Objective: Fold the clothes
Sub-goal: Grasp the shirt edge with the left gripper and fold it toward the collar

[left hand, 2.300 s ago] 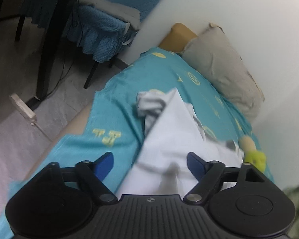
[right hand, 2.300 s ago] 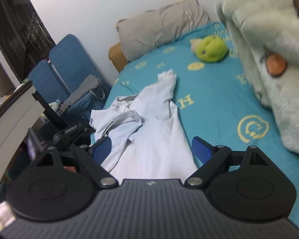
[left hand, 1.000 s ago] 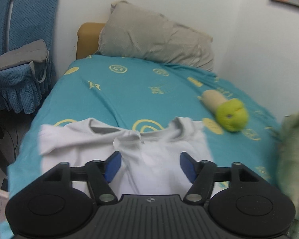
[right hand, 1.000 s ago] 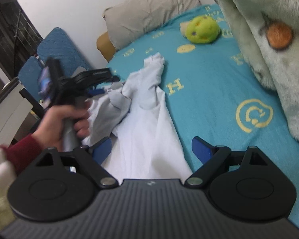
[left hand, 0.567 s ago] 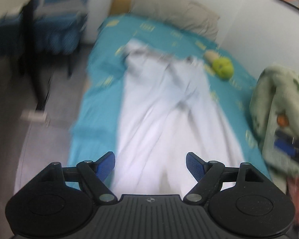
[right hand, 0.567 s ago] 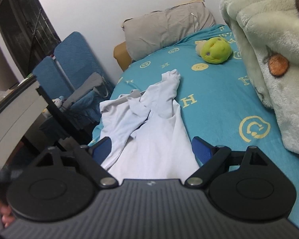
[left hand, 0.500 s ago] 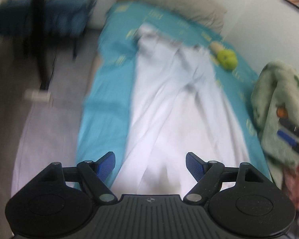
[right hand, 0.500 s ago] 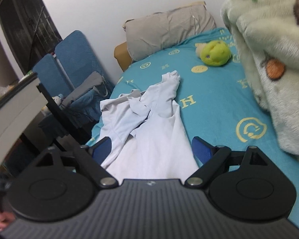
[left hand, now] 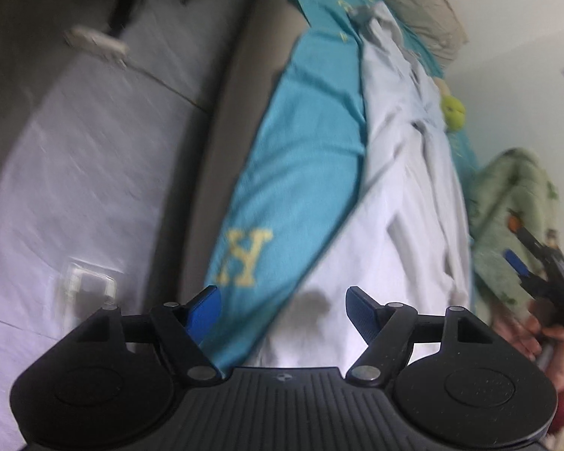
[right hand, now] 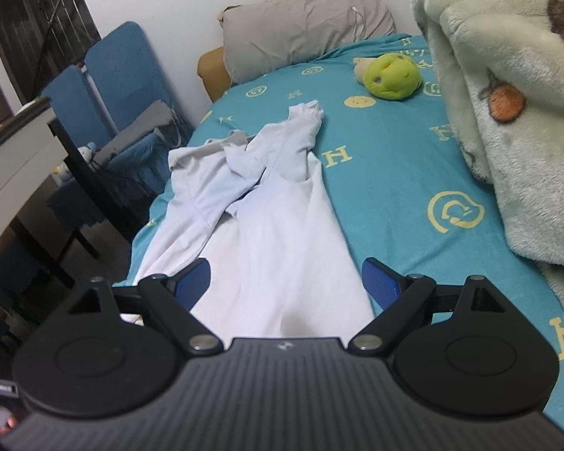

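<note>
Garment: a white, soft cotton long-sleeved shirt (right hand: 282,225) is seen lying lengthwise on the bed, its hem nearest the grippers and its collar and sleeves bunched at the far end.
Lie of the cloth: the body is spread fairly flat but creased; one sleeve is thrown across the chest, the other reaches towards the pillow end, so the shirt is judged not yet ready for a clean fold.
Handling: the fabric is judged light, limp and without stiffness; it will sag and drag when lifted, and a single layer could slip out of a shallow pinch.
Where to take hold: the two hem corners, or a shoulder seam and a cuff, are judged the best places, since doubled stitching gives the pads more to bite on.
Left gripper (left hand: 282,312): its blue-padded jaws are closing from a wide gap above the near left edge of the shirt (left hand: 406,225); cloth lies below the gap, but nothing is pinched.
Right gripper (right hand: 287,282): its jaws are spread wide over the hem area, and nothing is gripped.
Support: a turquoise bedsheet with yellow letters and smiley prints (right hand: 394,173) carries the shirt, whose left edge lies near the side of the bed.
Nearby: a fluffy pale-green patterned blanket (right hand: 507,112) is heaped on the right, apart from the shirt; a lime-green plush toy (right hand: 391,75) and a grey-beige pillow (right hand: 304,26) are at the head end.
Beyond: blue folding chairs (right hand: 116,75) stand beside the bed.
</note>
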Motion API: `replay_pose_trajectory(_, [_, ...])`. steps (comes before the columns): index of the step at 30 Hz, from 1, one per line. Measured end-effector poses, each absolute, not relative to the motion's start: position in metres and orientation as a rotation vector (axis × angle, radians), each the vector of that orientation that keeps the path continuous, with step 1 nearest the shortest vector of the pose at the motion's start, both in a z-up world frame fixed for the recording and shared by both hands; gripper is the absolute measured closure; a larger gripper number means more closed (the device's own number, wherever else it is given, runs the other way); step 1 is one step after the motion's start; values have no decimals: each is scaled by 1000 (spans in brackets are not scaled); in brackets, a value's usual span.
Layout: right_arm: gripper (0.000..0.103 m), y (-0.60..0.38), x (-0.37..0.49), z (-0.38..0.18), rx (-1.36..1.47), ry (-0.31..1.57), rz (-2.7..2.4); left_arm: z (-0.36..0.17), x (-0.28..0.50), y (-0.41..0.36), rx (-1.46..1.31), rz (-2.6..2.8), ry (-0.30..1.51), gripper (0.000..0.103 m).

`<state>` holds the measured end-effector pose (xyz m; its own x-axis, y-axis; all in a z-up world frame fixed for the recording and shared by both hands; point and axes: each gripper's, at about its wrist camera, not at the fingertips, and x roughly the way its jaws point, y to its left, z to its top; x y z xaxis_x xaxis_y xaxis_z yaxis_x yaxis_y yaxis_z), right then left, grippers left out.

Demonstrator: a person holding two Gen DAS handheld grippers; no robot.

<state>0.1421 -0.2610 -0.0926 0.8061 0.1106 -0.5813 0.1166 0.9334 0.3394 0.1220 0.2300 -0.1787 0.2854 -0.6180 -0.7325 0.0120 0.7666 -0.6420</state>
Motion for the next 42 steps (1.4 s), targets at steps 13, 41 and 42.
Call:
replay_pose_trajectory(13, [14,-238,156,-102,285,673,-22,-164,96,219,-449,-669,1209,96])
replay_pose_trajectory(41, [14,-292,120,-81,400,736,44,-79,-23,-57,392,-811,1107,98])
replay_pose_trajectory(42, [14,-292,114,-82,399,751,59,-84,-20,-56,386,-794,1141,95])
